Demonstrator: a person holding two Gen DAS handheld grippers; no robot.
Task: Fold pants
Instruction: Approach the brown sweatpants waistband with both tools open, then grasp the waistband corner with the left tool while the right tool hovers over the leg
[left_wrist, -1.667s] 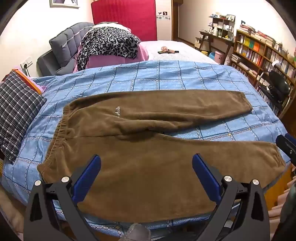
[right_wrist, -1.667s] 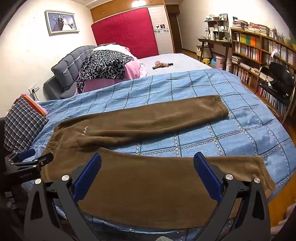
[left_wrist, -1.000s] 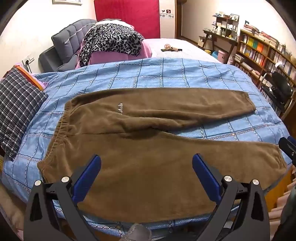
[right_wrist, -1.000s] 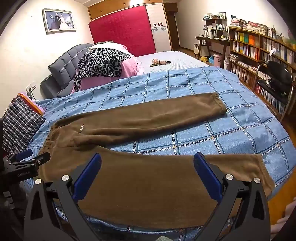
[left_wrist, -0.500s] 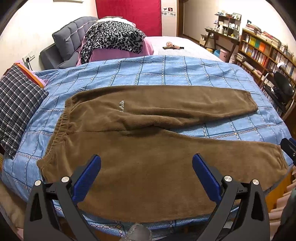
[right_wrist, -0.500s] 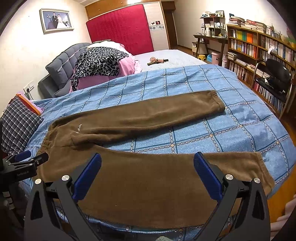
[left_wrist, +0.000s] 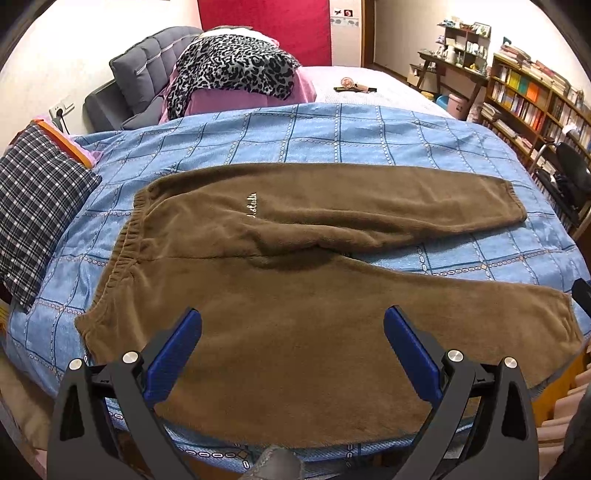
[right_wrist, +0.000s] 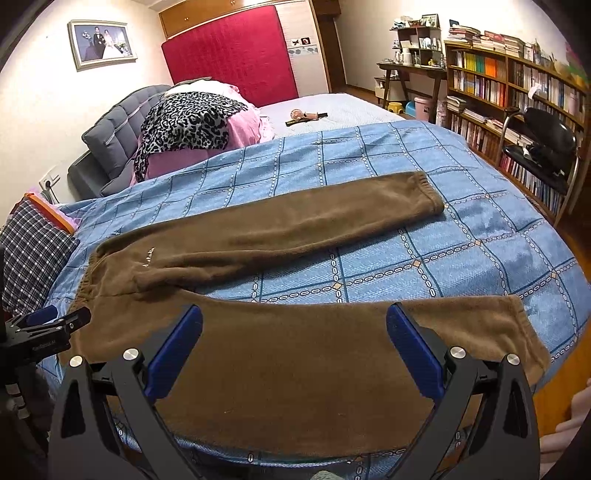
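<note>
Brown fleece pants (left_wrist: 295, 295) lie flat on the blue checked bedspread (left_wrist: 332, 136), waistband to the left and both legs spread apart toward the right. My left gripper (left_wrist: 291, 328) hovers open above the near leg close to the waist, holding nothing. In the right wrist view the same pants (right_wrist: 295, 354) stretch across the bed, and my right gripper (right_wrist: 293, 325) stands open over the near leg's middle. The left gripper (right_wrist: 48, 325) shows at that view's left edge, beside the waistband.
A plaid pillow (left_wrist: 33, 210) lies at the left bed edge. A leopard-print cloth on a pink bundle (left_wrist: 236, 74) rests against the grey headboard. Bookshelves (right_wrist: 509, 96) and a black chair (right_wrist: 546, 144) line the right wall. Small items (right_wrist: 306, 116) sit on the far mattress.
Both grippers have crept slightly forward and tilted down over the bed, so the pants sit a bit higher in view. The pants have not moved. Both grippers stay open.
</note>
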